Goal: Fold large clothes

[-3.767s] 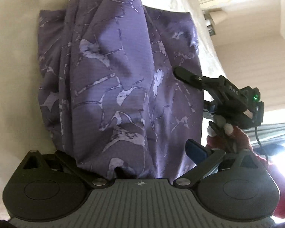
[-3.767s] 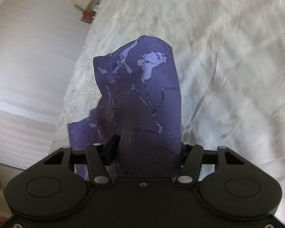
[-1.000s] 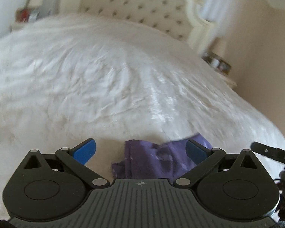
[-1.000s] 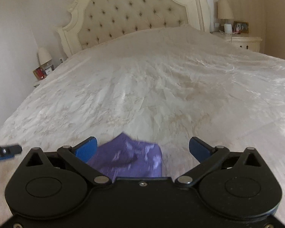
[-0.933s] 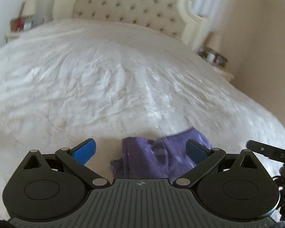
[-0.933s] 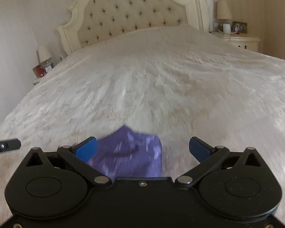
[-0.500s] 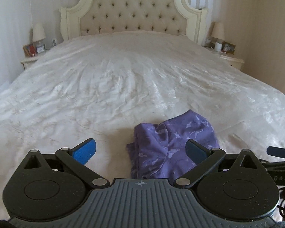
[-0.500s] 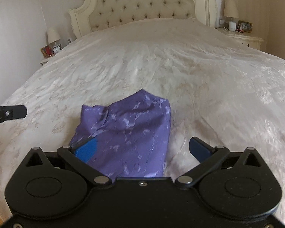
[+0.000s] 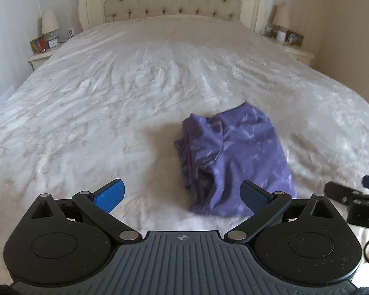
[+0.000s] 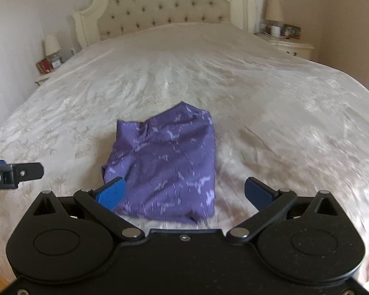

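Note:
A purple patterned garment (image 9: 233,157) lies folded into a compact bundle on the white bedspread (image 9: 135,93), near the foot of the bed. It also shows in the right wrist view (image 10: 169,162). My left gripper (image 9: 182,194) is open and empty, held back from the bundle, which lies ahead and to its right. My right gripper (image 10: 184,191) is open and empty, with the bundle just ahead between its blue fingertips (image 10: 112,191). Neither gripper touches the cloth.
A tufted cream headboard (image 9: 172,0) stands at the far end. Nightstands with lamps flank the bed, left (image 9: 44,49) and right (image 9: 290,46). The right gripper's fingers show at the left wrist view's right edge (image 9: 351,191); the left gripper's show at the right wrist view's left edge (image 10: 14,172).
Both grippers let go of the purple garment and opened. They have since drawn back and up, so the folded bundle now lies farther ahead on the bed.

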Available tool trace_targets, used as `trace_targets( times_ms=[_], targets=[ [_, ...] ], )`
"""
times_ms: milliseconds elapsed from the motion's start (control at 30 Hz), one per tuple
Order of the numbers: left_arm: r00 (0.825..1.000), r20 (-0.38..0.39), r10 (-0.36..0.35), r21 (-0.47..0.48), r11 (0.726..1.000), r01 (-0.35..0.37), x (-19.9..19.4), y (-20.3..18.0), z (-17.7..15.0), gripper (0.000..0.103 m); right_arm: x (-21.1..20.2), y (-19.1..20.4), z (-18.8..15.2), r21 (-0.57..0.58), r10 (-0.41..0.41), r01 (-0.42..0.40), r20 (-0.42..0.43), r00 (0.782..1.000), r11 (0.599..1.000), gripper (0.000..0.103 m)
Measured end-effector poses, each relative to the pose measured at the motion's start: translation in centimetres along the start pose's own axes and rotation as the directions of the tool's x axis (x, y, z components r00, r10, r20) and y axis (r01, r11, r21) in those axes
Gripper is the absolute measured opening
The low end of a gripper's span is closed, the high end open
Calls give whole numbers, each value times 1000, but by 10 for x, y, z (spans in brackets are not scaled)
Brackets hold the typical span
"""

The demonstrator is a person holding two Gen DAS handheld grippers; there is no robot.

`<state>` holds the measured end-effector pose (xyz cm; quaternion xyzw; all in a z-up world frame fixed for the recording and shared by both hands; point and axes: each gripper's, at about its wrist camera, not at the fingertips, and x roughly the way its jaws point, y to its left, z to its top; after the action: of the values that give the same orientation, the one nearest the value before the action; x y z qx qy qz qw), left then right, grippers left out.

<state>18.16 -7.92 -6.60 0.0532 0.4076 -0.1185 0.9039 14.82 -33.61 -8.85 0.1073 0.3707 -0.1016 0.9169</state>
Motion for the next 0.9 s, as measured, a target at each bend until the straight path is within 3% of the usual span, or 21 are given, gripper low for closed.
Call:
trace_targets(
  times_ms=[167,733,900],
  targets=[
    [1000,-18,-12,-9,1000,12,-13,12,-15,102,-15,11,-14,13,-28,28,-41,999,1000,102],
    [994,-79,-72,-39,997,69,-39,27,-55,102,-59,34,-41,10,-46,46,-37,998,999,102],
    [996,-56,-68,-35,997,66,-45,27,-63,102,-65,38,-50,10,-43,43,-48,998,999,102]
  ],
)
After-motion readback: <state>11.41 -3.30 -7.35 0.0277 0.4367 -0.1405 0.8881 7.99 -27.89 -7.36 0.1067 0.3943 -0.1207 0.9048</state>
